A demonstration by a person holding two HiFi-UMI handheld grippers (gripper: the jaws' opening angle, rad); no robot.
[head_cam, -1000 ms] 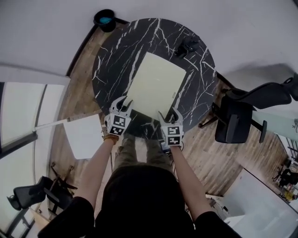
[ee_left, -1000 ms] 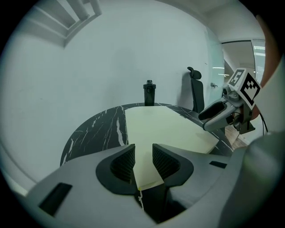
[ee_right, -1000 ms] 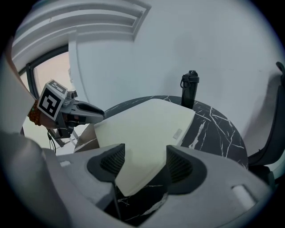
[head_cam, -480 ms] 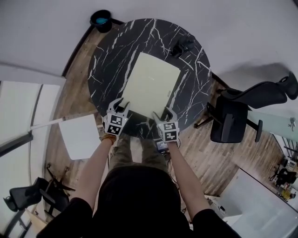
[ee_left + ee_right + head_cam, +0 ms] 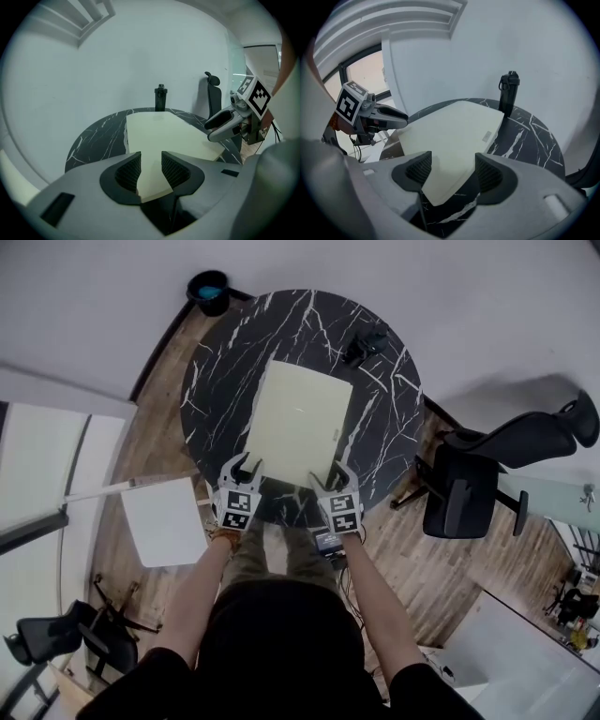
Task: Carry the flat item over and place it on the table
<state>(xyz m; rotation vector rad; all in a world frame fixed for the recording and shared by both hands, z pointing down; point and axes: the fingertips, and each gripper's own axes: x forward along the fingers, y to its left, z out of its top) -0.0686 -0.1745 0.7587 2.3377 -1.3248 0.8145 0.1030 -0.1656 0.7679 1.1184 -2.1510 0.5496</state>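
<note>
Overhead, the round worktop (image 5: 216,381) carries the sheet (image 5: 298,418) flat, its near corners between both tongs. Only the gripper views show the bottle (image 5: 507,93) upright beyond. Left tongs (image 5: 244,462) have just been opening; right tongs (image 5: 330,472) stand apart, neither clamping.

**Item count, round bench and its surroundings.**
One black marble bench (image 5: 216,381); one pale flat panel (image 5: 295,423); one dark bottle (image 5: 508,96); two grippers, the left gripper (image 5: 244,463) and the right gripper (image 5: 333,476), each with two fingers (image 5: 127,171) and one marker cube (image 5: 236,510); one dark bin (image 5: 208,289); two office chairs clearly made out, the right chair (image 5: 459,507) and the lower-left chair (image 5: 56,643); one white square sheet (image 5: 167,521).
</note>
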